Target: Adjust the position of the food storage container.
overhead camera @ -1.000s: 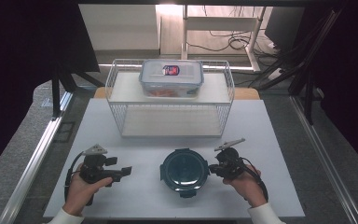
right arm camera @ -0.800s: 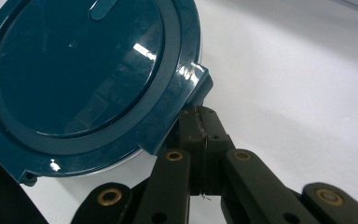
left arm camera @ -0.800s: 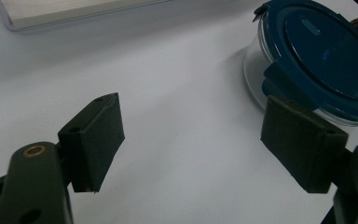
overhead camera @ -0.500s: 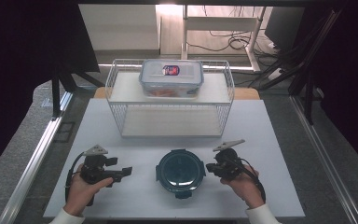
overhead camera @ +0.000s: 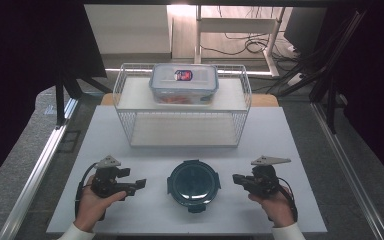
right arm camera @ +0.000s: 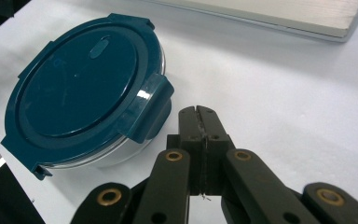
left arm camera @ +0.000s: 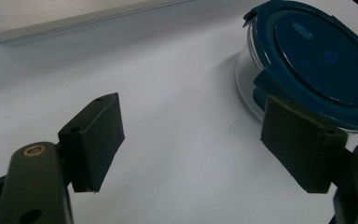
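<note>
A round glass container with a dark blue clip lid [overhead camera: 194, 184] sits on the white table near the front edge, between my two grippers. My left gripper [overhead camera: 139, 184] lies to its left, open and empty. In the left gripper view the jaws of my left gripper [left arm camera: 191, 135] stand wide apart, with the container [left arm camera: 317, 60] off to the upper right. My right gripper [overhead camera: 236, 178] is to the container's right, a short gap away, shut on nothing. In the right gripper view my right gripper [right arm camera: 198, 114] has its jaws pressed together beside a lid clip of the container [right arm camera: 88, 88].
A white wire rack [overhead camera: 184, 135] stands behind the container at mid table. On its top shelf is a clear rectangular lidded box [overhead camera: 184, 82] with a label. The rack's lower board [left arm camera: 74, 14] [right arm camera: 284, 14] lies ahead of both grippers. Black frame legs flank the table.
The round container shifted slightly to the left. My right gripper then drew back to the right, away from it. The left gripper has stayed put.
</note>
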A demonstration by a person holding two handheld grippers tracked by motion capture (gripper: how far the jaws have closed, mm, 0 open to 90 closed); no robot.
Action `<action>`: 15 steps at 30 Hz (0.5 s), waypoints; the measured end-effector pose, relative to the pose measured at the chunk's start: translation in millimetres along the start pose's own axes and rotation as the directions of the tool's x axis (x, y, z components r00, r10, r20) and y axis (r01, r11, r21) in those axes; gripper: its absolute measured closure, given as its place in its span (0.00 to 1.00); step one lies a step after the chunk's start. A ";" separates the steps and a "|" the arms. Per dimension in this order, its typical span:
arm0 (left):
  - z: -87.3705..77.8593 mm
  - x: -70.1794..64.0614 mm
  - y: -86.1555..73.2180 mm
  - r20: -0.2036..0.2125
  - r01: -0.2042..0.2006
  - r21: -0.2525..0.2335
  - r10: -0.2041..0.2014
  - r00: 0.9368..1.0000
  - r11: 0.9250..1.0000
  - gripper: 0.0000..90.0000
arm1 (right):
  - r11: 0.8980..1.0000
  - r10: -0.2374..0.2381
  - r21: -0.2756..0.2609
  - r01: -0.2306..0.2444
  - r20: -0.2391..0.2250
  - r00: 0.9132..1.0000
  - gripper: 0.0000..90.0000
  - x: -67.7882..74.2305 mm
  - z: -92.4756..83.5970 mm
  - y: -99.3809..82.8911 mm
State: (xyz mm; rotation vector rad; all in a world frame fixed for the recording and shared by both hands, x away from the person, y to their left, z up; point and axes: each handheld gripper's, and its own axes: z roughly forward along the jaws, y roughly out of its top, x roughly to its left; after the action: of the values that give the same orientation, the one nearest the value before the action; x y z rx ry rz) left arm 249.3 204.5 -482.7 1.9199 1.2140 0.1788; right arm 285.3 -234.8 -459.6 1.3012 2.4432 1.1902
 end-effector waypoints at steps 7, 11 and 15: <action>-2.4 -2.0 0.0 -0.032 0.004 -0.023 -0.005 0.999 1.000 0.23 | 0.998 0.002 -0.064 -0.005 -0.045 0.999 0.57 3.8 -4.1 -1.2; -5.2 -1.4 0.7 -0.016 0.023 -0.028 -0.024 1.000 0.999 0.23 | 0.996 0.022 -0.088 -0.027 -0.048 0.999 0.39 8.1 -4.8 -0.6; -6.2 -2.8 1.6 -0.020 0.033 -0.038 -0.034 0.999 0.999 0.21 | 0.994 0.046 -0.095 -0.051 -0.058 0.997 0.30 7.4 -4.5 -1.7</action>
State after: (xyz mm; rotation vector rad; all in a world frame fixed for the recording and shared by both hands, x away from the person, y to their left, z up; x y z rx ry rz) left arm 245.7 205.5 -476.7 1.8678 1.2472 0.2032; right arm 277.6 -232.4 -455.9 1.3252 2.3716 1.3560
